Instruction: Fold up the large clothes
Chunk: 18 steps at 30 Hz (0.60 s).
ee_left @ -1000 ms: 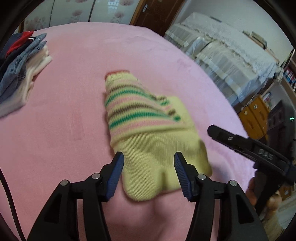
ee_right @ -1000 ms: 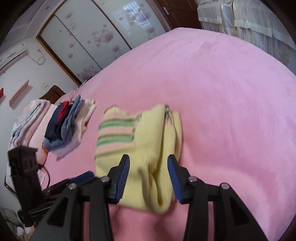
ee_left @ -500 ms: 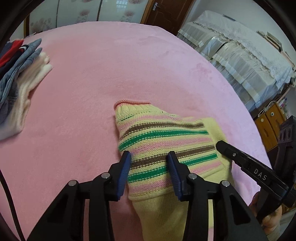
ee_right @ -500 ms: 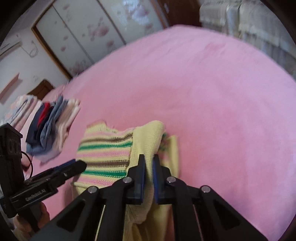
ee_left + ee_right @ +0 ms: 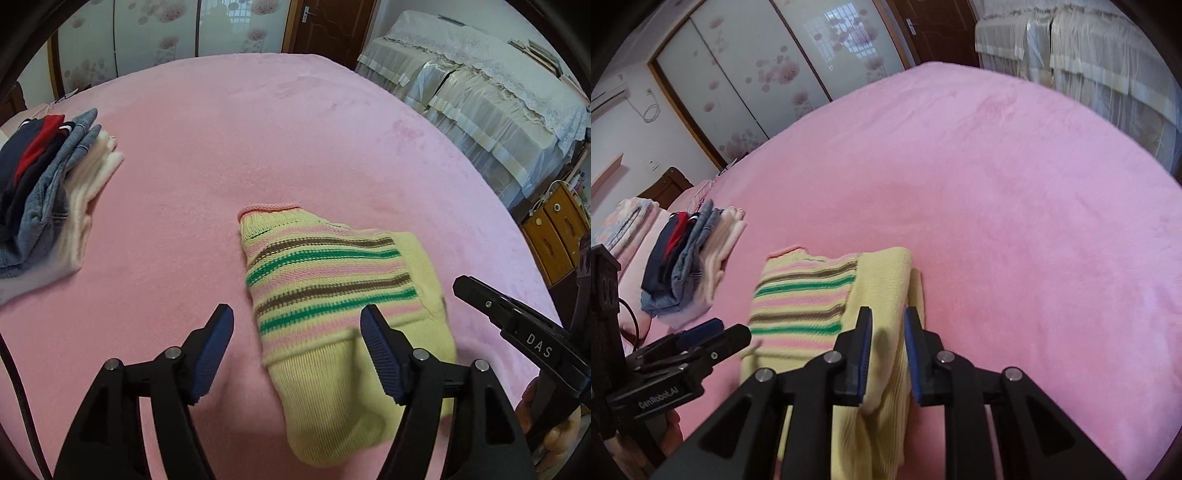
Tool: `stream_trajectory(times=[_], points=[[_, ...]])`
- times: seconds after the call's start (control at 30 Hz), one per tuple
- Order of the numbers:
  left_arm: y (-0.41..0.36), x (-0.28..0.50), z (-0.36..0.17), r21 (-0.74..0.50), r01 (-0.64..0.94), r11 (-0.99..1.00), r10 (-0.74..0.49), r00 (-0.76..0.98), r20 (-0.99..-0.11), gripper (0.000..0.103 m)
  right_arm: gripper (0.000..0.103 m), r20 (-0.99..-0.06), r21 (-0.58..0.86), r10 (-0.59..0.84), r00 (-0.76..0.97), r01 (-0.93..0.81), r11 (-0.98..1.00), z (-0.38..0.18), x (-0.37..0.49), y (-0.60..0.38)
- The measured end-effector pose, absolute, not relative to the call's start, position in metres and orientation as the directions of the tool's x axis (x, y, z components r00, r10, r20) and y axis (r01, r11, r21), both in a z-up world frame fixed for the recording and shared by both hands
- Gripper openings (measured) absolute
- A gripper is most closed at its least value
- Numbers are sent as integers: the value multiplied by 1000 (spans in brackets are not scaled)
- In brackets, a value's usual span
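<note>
Half a second back the left gripper (image 5: 297,341) had its jaws drawn close over the striped knit; now they stand wide apart, with the left pad over bare pink cover and the right pad above the yellow sweater (image 5: 343,295), holding nothing. The right gripper (image 5: 886,349) was pinched almost shut then; its jaws now show a narrow gap, with a plain yellow fold of the sweater lying between them, and whether the pads still press the cloth cannot be told. The one sweater lies folded on the pink bed (image 5: 258,129) near its near edge, collar toward the far side, striped in pink, brown and green. Toward the bed's left edge sits one stack of folded clothes (image 5: 48,195). The letters "DAS" read white on the right gripper's finger in the left wrist view; "GenRobot.AI" reads on the left gripper's body in the right wrist view.
</note>
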<state>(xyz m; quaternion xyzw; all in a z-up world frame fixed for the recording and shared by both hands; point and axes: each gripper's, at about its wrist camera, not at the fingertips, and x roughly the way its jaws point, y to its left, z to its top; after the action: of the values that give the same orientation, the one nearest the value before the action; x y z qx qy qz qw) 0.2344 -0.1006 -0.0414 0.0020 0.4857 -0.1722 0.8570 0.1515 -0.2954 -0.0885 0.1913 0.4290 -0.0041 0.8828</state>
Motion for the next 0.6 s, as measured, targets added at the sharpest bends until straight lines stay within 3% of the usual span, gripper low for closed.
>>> stream_trajectory(times=[0.27,0.5,0.57,0.6], points=[[-84,198,-10,-151,272,950,-269,477,-837,71,42,-728,232,47,684,182,956,-47,103,-282],[-73,176,10,-90,243,966,-206,510,-835,71,47,-681,19,-84,728,133,991,-13,79,-258],[-72,173,14,-107,254,961,-224,496,-839,71,71,-653,-57,-133,746,126,990,-1,73,-250],[-71,172,16,-115,261,958,-234,488,-841,71,76,-635,-83,-147,758,122,989,4,71,-248]])
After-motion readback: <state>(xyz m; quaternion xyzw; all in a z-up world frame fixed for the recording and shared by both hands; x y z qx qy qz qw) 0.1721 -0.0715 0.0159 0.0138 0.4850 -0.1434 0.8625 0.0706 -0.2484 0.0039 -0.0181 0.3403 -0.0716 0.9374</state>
